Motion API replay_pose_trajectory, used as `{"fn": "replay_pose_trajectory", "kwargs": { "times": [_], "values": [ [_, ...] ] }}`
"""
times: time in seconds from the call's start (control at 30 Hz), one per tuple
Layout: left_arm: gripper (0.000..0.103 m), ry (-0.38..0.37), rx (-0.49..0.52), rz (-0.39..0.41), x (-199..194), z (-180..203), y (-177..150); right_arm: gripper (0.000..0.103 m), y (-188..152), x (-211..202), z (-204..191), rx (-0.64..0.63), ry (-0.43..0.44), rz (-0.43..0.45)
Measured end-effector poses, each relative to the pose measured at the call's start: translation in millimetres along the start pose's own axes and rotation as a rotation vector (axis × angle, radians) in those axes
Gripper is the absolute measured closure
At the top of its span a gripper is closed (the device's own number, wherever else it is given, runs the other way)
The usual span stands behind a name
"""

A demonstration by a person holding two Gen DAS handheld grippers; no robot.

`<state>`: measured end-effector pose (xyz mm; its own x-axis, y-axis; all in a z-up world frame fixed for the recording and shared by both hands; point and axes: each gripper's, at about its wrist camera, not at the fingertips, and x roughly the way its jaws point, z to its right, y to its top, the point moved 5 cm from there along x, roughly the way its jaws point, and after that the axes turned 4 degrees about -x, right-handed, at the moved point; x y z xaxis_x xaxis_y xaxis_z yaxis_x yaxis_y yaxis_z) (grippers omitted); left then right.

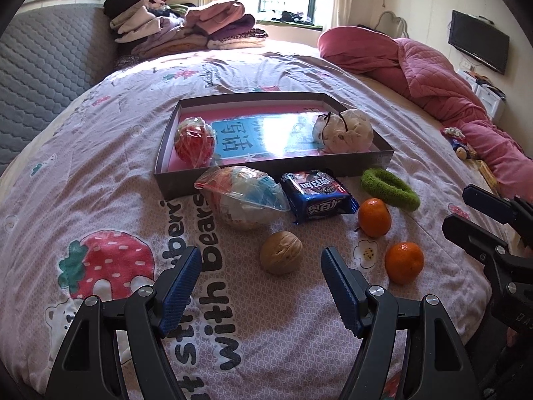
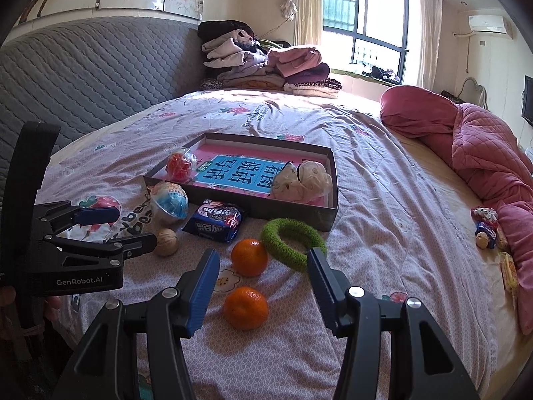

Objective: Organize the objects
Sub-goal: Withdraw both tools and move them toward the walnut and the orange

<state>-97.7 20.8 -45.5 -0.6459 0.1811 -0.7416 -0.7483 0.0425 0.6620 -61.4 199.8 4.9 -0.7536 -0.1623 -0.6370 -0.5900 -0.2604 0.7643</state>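
A shallow dark box [image 1: 273,166] [image 2: 328,183] lies on the bed. It holds a red wrapped ball [image 1: 195,141] [image 2: 179,166] and a white cloth bundle [image 1: 344,130] [image 2: 301,178]. In front of it lie a plastic-wrapped ball [image 1: 241,196] [image 2: 169,201], a blue snack packet [image 1: 316,195] [image 2: 216,220], a green ring [image 1: 388,189] [image 2: 289,241], a walnut [image 1: 280,251] [image 2: 166,241] and two tangerines [image 1: 373,216] [image 1: 403,261] [image 2: 249,256] [image 2: 246,306]. My left gripper [image 1: 261,275] [image 2: 128,228] is open just short of the walnut. My right gripper [image 2: 261,278] [image 1: 466,210] is open over the tangerines.
Folded clothes [image 1: 186,26] [image 2: 266,63] are stacked at the far side of the bed. A pink quilt [image 1: 433,76] [image 2: 479,153] lies on the right, with small toys and packets [image 2: 488,228] beside it. A grey padded headboard [image 2: 93,76] runs on the left.
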Motion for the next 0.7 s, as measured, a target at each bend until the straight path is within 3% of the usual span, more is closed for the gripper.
{"fn": "replay_pose_trajectory", "kwargs": {
  "times": [0.7],
  "values": [
    [0.028,-0.007,0.005,-0.060,13.2,0.5,-9.8,0.049,-24.2,25.8,-7.3,0.008,0.059,-0.121]
  ]
}}
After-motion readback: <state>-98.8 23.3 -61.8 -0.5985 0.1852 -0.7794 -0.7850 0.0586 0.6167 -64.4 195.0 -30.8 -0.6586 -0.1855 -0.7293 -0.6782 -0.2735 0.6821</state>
